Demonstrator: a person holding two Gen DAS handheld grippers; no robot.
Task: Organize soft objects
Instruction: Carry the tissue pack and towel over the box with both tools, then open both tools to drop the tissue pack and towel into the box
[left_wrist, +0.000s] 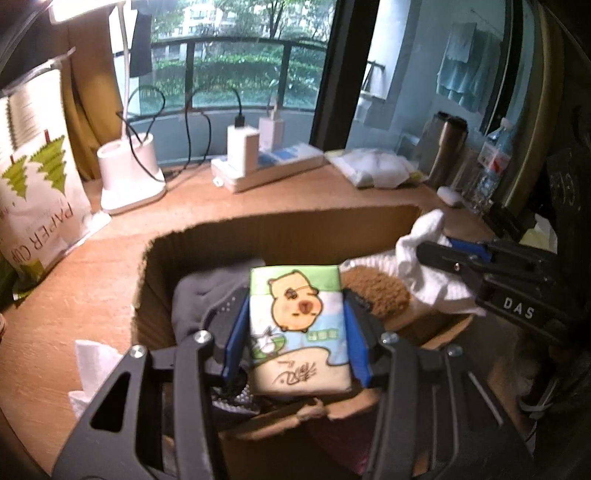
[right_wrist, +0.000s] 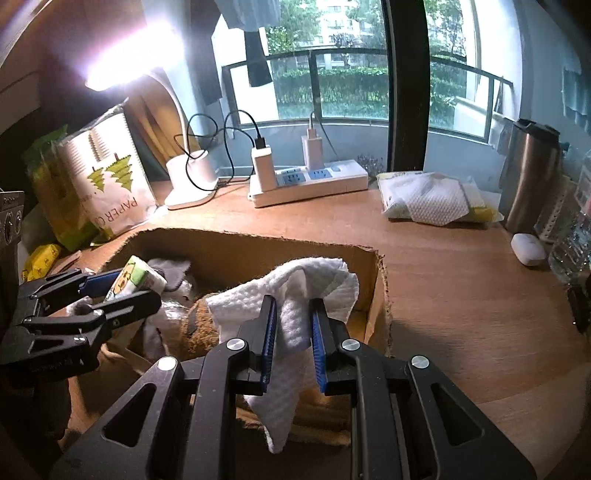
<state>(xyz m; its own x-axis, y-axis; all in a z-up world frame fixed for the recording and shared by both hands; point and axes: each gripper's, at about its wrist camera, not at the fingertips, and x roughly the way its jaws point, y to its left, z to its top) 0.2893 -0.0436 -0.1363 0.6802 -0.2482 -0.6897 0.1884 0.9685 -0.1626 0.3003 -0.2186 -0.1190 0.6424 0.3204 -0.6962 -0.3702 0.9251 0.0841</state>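
My left gripper (left_wrist: 295, 332) is shut on a tissue pack (left_wrist: 297, 328) printed with a cartoon capybara and holds it over an open cardboard box (left_wrist: 280, 230). In the box lie a grey cloth (left_wrist: 201, 295) and a brown fuzzy item (left_wrist: 373, 291). My right gripper (right_wrist: 293, 332) is shut on a white cloth (right_wrist: 291, 291) and holds it above the box (right_wrist: 236, 247); the cloth drapes down between the fingers. The right gripper also shows in the left wrist view (left_wrist: 436, 254), and the left gripper (right_wrist: 136, 284) with the pack (right_wrist: 135, 278) in the right wrist view.
On the wooden desk (right_wrist: 461, 295) stand a power strip with chargers (right_wrist: 310, 181), a white lamp base (right_wrist: 192, 181), a paper cup bag (right_wrist: 110, 184), a pack of white wipes (right_wrist: 432, 199), a steel flask (right_wrist: 532, 173), a small white case (right_wrist: 528, 249) and a water bottle (left_wrist: 491, 162).
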